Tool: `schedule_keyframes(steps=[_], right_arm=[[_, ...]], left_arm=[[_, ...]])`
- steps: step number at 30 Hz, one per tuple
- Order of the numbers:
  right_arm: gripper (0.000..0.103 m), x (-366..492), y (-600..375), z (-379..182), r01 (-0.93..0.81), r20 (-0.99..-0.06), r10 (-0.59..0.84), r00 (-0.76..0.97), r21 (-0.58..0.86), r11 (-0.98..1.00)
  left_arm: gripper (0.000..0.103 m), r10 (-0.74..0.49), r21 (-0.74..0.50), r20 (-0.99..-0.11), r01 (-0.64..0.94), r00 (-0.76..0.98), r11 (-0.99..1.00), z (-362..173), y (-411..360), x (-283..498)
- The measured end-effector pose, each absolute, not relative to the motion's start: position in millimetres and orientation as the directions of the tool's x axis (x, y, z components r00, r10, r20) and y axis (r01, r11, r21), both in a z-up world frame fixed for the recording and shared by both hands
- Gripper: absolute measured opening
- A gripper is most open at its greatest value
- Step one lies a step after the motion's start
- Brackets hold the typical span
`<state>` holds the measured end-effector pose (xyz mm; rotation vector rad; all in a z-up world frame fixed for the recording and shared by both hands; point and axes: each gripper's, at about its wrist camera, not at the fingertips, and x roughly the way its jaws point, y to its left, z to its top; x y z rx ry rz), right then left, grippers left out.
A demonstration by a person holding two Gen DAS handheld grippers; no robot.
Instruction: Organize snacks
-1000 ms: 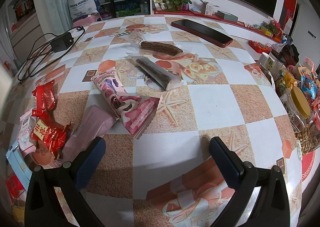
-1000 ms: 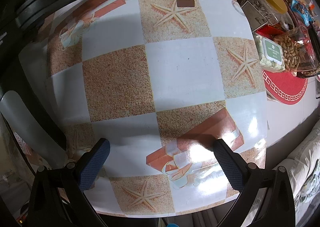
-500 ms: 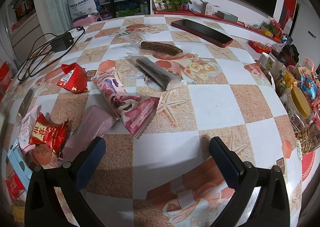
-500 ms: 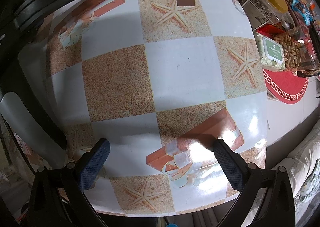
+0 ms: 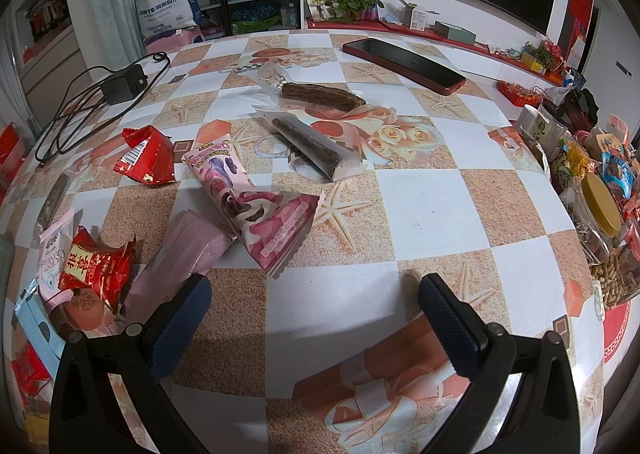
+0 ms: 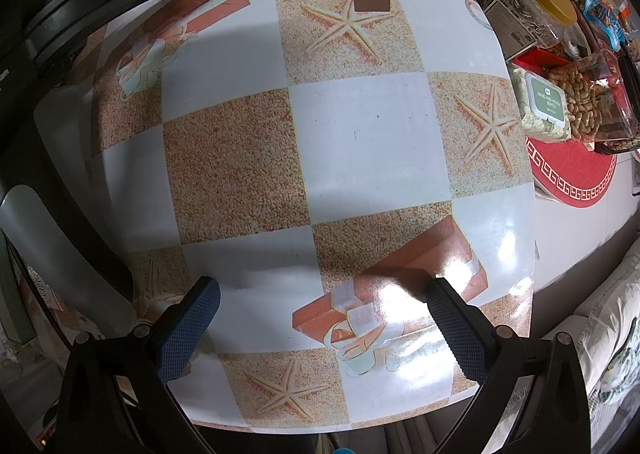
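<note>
the left gripper point(image 5: 314, 296) hangs over the table point(image 5: 432, 194) with its jaws spread wide and nothing between them, posed as it was a second ago. the right gripper point(image 6: 322, 300) is likewise released and empty, unmoved above a bare stretch near the table's edge.

what has changed is on the left: a red packet point(image 5: 146, 156) that lay by the table's left rim a second ago now sits further in, just left of the pink wrapper point(image 5: 250, 202). a second red packet point(image 5: 94, 264) lies alone at the left edge, resting on a pale pink sachet point(image 5: 54, 250).

a pink bar point(image 5: 184, 250) lies just ahead of the left gripper's left finger point(image 5: 180, 324), tucked under the pink wrapper's near end. beyond them lie two dark bars in clear wrap, one near point(image 5: 316, 146), one further point(image 5: 322, 96).

along the right rim, a yellow-lidded jar point(image 5: 600, 206) holds something too blurred to name, and a clear bag point(image 6: 584, 102) holds peanuts, touching a wipes pack point(image 6: 544, 104).

a phone point(image 5: 404, 64) and a charger point(image 5: 122, 84) lie at the far side.
</note>
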<state>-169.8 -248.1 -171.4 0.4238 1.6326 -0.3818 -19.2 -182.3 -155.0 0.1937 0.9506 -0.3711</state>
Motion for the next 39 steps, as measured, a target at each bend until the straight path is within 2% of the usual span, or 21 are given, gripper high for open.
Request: schedule_keyframes(steps=[36,39], right_arm=[[0.103,-164,-256,-178,0.487,-0.989,0.077,-0.127,0.006,0.873],[0.103,-162,-259,-180,0.487,-0.987,0.085,-0.139,0.007,0.874]], left_arm=[[0.103,-0.223,0.000,-0.823,0.393,0.523,0.920,-157,-182,-18],[0.103,-0.222,0.002,-0.852,0.428,0.474,0.904,-152,-184,-16]])
